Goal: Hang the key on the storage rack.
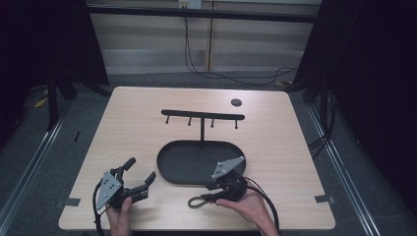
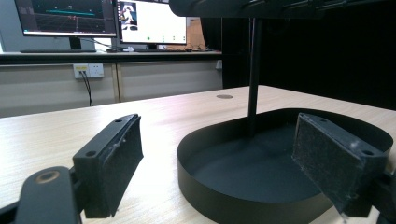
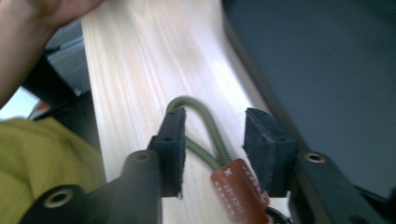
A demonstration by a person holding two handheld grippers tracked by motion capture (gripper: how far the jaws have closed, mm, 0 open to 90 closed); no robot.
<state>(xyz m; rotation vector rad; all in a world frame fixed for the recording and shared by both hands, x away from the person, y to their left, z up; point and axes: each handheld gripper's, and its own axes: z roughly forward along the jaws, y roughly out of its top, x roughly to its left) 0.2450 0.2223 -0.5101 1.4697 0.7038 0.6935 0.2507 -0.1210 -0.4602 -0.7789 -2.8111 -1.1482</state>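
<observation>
An olive-green cord loop (image 3: 205,121) with a reddish-brown leather tag (image 3: 236,189) sits between the pads of my right gripper (image 3: 212,126). The left pad touches the cord and the tag rests against the right pad, so the gripper is shut on it. From above, the right gripper (image 1: 209,196) is near the front edge, with the cord loop (image 1: 195,201) sticking out to its left, just in front of the black oval tray (image 1: 169,169). My left gripper (image 1: 141,169) is at the front left, open with nothing between its jaws. In its own view the left gripper (image 2: 215,140) faces the tray wall (image 2: 210,196).
A thin pole (image 2: 253,70) rises from the back of the tray and carries a black crossbar (image 1: 202,115) with several small hooks. A small dark disc (image 1: 236,102) lies at the back of the table. Monitors stand on a far desk. A yellow-green sleeve (image 3: 46,154) is close by.
</observation>
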